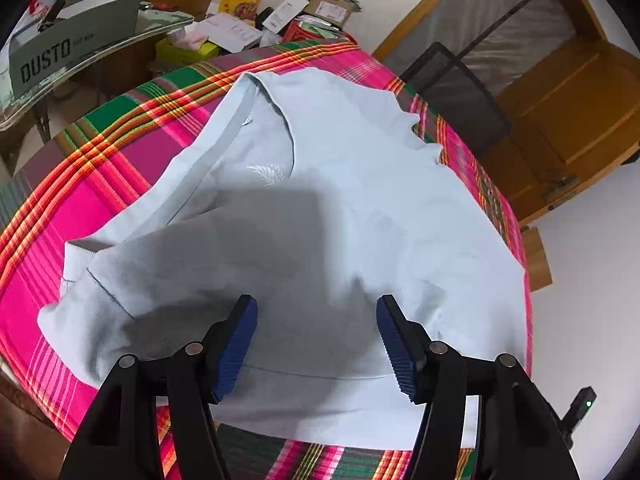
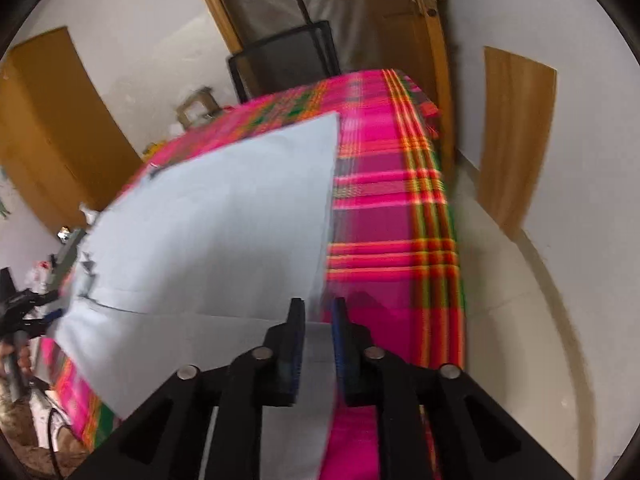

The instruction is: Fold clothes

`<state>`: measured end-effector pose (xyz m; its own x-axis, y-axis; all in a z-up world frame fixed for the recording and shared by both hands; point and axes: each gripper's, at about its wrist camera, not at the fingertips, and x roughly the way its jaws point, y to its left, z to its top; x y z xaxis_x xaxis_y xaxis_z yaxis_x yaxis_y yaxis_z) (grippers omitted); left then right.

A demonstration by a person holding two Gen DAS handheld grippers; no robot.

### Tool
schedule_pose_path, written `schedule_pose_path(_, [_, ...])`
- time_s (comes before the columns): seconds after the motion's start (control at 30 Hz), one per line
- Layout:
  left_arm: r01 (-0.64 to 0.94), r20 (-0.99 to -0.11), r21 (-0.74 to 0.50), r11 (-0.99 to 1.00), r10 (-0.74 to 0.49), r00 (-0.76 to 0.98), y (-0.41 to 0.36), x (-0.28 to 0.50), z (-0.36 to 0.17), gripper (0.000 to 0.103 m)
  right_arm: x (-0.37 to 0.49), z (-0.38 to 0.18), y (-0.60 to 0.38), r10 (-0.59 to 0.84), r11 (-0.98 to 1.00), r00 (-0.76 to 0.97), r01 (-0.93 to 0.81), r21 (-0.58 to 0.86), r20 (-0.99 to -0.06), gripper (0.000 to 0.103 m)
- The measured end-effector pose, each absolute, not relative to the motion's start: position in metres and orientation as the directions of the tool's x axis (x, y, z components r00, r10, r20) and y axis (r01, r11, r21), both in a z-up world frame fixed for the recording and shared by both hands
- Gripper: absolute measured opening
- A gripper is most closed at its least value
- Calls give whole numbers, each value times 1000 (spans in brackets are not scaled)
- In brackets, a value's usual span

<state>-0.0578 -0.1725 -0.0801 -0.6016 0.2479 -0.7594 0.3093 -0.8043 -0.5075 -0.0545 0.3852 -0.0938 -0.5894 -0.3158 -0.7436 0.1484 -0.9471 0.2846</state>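
Observation:
A light blue sweatshirt (image 1: pixel 340 200) lies spread on a table under a pink, green and orange plaid cloth (image 1: pixel 100 208). Its ribbed cuff and a sleeve are folded across at the left. My left gripper (image 1: pixel 316 304) hovers just above the garment's near part, jaws wide open, nothing between the blue pads. In the right wrist view the sweatshirt (image 2: pixel 220 220) shows a straight right edge on the plaid cloth (image 2: pixel 380 220). My right gripper (image 2: pixel 318 304) sits at that edge near the hem. Its jaws stand a narrow gap apart with the cloth's edge between them, not pinched.
A black mesh chair (image 1: pixel 452 92) stands at the table's far side, also seen as the chair (image 2: pixel 288 56). A glass side table with a grey box (image 1: pixel 60 48) and piled packages (image 1: pixel 280 16) is at the far left. Wooden doors (image 1: pixel 560 120) line the wall.

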Motion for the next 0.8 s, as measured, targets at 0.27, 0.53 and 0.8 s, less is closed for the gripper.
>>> schedule_pose_path(0.27, [324, -764, -500, -803, 232, -602, -175, -55, -82, 66, -66, -97, 372, -303, -953, -578, 190, 237, -757, 30])
schedule_pose_path(0.53, [314, -764, -494, -811, 232, -602, -173, -52, -82, 68, -60, -95, 352, -222, -965, -585, 245, 90, -780, 3])
schedule_pose_path(0.8, [316, -752, -521, -793, 251, -610, -179, -48, -83, 68, -59, -93, 367, -142, -984, -610, 172, 45, -779, 3])
